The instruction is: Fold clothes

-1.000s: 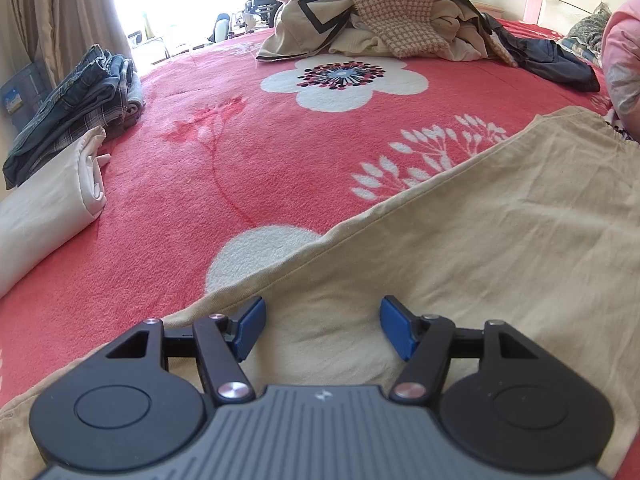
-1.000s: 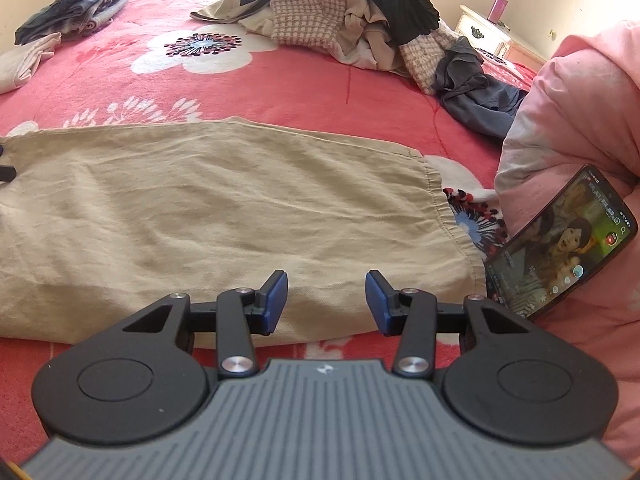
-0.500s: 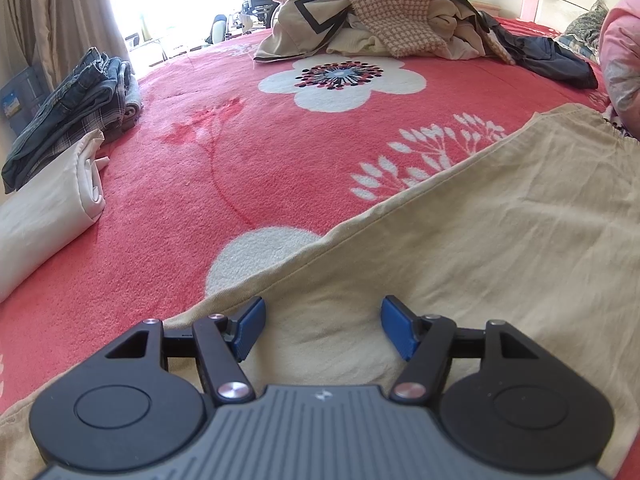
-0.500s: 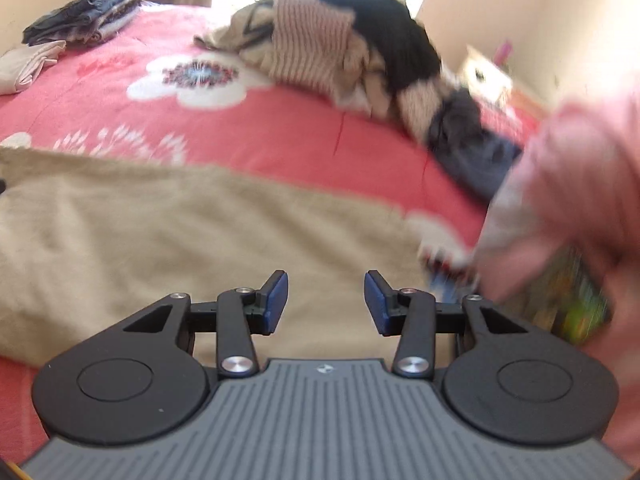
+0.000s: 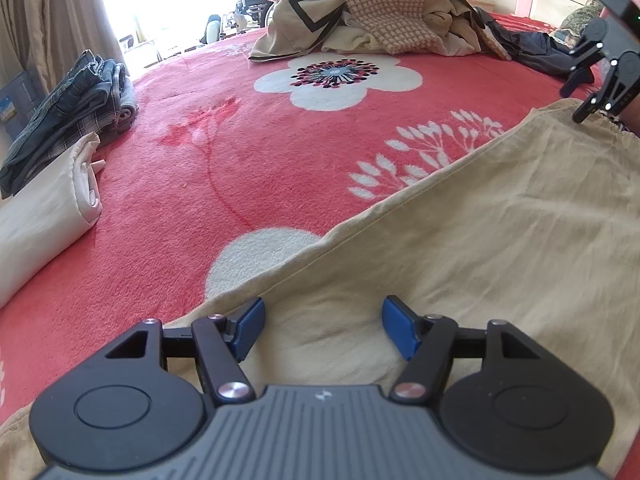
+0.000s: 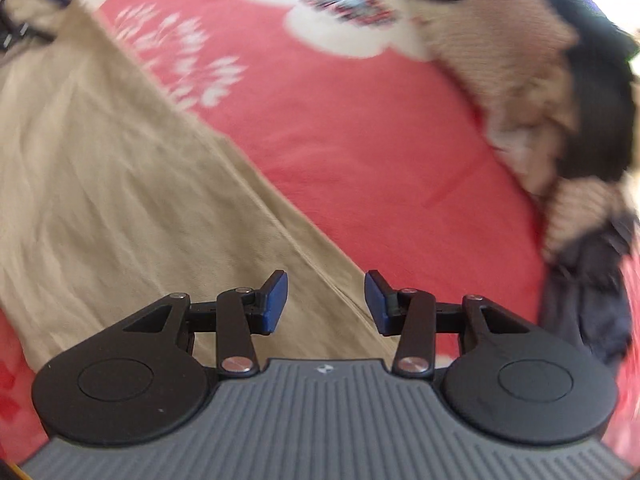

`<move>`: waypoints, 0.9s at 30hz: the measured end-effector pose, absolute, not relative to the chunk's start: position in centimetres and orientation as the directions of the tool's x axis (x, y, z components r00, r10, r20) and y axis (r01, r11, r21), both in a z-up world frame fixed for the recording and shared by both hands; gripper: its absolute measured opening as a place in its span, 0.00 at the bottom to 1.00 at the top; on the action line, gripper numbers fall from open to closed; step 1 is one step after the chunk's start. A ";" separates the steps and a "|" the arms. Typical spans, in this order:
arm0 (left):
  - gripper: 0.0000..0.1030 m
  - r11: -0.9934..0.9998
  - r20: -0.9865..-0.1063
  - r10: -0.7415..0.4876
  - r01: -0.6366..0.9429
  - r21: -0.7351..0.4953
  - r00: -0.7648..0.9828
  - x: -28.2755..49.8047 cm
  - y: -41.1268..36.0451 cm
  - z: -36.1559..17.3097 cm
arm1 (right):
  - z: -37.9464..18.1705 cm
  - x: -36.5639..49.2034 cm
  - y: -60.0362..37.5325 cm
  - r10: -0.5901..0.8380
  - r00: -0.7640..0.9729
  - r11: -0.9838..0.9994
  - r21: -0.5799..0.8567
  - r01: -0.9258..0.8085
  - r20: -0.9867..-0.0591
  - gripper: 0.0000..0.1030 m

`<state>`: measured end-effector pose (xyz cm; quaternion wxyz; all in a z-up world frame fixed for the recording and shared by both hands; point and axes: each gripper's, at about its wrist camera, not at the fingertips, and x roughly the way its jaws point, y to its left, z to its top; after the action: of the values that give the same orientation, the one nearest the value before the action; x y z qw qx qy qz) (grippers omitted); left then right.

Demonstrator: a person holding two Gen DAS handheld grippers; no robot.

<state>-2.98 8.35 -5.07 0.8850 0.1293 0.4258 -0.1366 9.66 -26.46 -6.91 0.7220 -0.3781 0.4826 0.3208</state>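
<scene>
A beige garment (image 5: 500,232) lies spread flat on the red flowered blanket (image 5: 280,140). My left gripper (image 5: 323,330) is open and empty, low over one end of the garment. My right gripper (image 6: 326,300) is open and empty, over the far edge of the garment (image 6: 120,200) at its other end; this view is blurred by motion. The right gripper also shows in the left wrist view (image 5: 576,98) at the upper right, above the garment's far corner.
A pile of unfolded clothes (image 5: 384,12) sits at the far side of the bed and shows in the right wrist view (image 6: 540,80). Folded jeans (image 5: 68,108) and a folded white cloth (image 5: 44,216) lie at the left. A dark garment (image 6: 588,300) lies to the right.
My right gripper has swung up and to the far side of the garment and turned left, so the phone and pink bedding left its view. It now appears in the left wrist view. The left gripper has barely moved.
</scene>
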 end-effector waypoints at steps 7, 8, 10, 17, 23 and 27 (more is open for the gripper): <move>0.66 0.926 -0.793 -0.136 0.361 0.111 0.594 -2.8 8.4 -5.1 | -8.7 11.9 -24.6 0.052 0.176 0.412 -0.140 -0.901 -0.983 0.36; 0.66 0.926 -0.793 -0.137 0.361 0.111 0.593 -2.8 8.4 -5.1 | -8.8 11.9 -24.4 0.047 0.164 0.405 -0.131 -0.905 -0.985 0.35; 0.66 0.926 -0.793 -0.137 0.362 0.111 0.593 -2.8 8.4 -5.1 | -9.0 11.8 -24.1 0.039 0.141 0.396 -0.114 -0.911 -0.989 0.29; 0.66 0.924 -0.792 -0.137 0.364 0.113 0.594 -2.8 8.4 -5.2 | -9.4 8.5 -23.2 0.006 0.221 0.371 -0.203 -0.906 -0.975 0.15; 0.67 0.925 -0.788 -0.128 0.359 0.123 0.603 -2.9 8.2 -5.1 | -9.3 3.0 -23.0 -0.034 0.455 0.237 -0.449 -0.861 -0.890 0.02; 0.67 0.925 -0.789 -0.127 0.359 0.125 0.601 -2.9 8.2 -5.0 | -8.9 1.2 -23.1 -0.044 0.551 0.198 -0.548 -0.812 -0.833 0.02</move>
<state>-2.92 8.19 -5.01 0.8843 0.1364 0.4249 -0.1372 1.23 -23.10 -8.87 0.6750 -0.5657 0.3786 0.2844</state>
